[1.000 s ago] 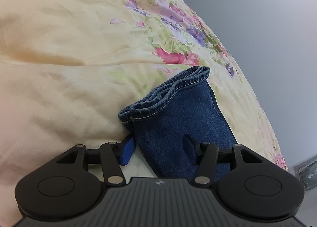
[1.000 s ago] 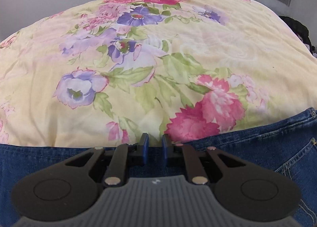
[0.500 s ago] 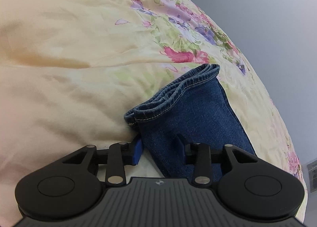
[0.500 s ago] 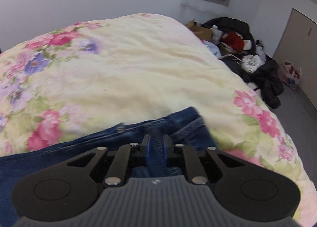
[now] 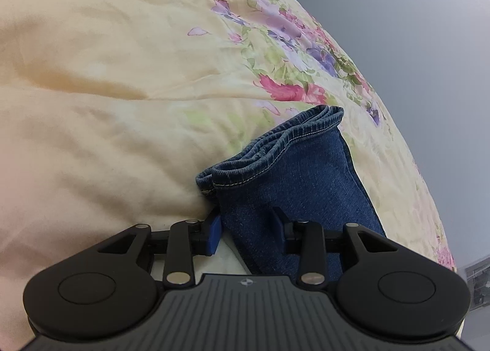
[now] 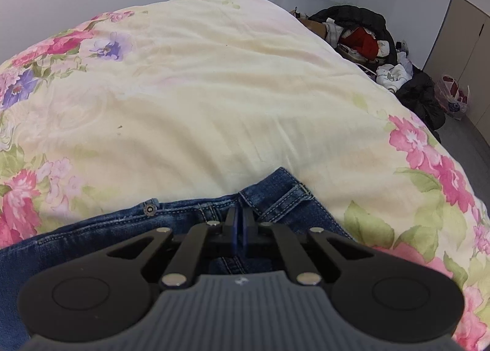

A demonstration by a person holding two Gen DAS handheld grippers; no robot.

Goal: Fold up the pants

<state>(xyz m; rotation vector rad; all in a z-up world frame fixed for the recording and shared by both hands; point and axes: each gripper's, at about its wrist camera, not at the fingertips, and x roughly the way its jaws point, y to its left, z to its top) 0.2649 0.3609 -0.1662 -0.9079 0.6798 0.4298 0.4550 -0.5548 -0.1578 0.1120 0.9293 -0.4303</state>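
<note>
Blue denim pants lie on a floral quilt. In the left wrist view the leg end points away, both hems stacked. My left gripper straddles the leg's left edge: the blue left pad touches the side and the right finger presses into the denim, so it is shut on a thick bunch of cloth. In the right wrist view the waistband, with its metal button, runs across below the middle. My right gripper is shut, its pads pinched together on the waistband beside a belt loop.
The quilt spreads wide beyond the waistband. Off the bed's far right side are a heap of dark coats and clothes, a bag on the floor and a beige door. A grey wall lies beyond the bed's edge.
My left gripper's jaws narrowed onto the leg's edge and then held still. My right gripper travelled along the pants' edge to the waistband, and its small gap shut.
</note>
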